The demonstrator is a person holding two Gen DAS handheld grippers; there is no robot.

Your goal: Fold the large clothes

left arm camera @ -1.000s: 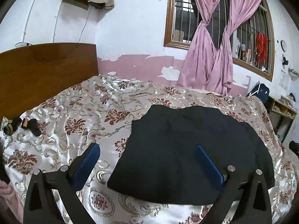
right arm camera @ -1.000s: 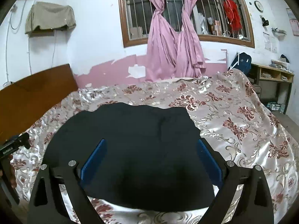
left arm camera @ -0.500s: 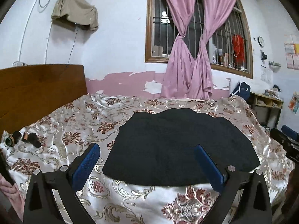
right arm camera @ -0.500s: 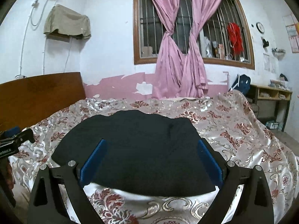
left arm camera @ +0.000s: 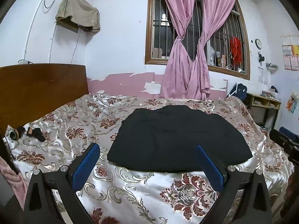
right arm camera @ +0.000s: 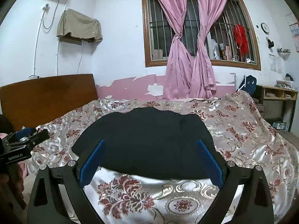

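A black garment (left arm camera: 177,136) lies folded flat in a neat block on the floral bedspread (left arm camera: 78,130); it fills the middle of the right wrist view too, as the same black garment (right arm camera: 145,140). My left gripper (left arm camera: 147,149) hangs open, held back from the garment's near edge, with nothing between its blue pads (left arm camera: 86,166). My right gripper (right arm camera: 150,143) is open as well and empty, off the near edge of the bed. The other gripper's body shows at the side of each view.
A wooden headboard (left arm camera: 41,91) stands at the left. Small dark items (left arm camera: 28,131) lie on the bedspread near it. A barred window with pink curtains (left arm camera: 186,56) is behind the bed. A desk with shelves (right arm camera: 278,95) stands at the right.
Both grippers have pulled back and dropped lower from over the garment. The garment now lies farther ahead of the fingers, and the bed's near edge has come into view.
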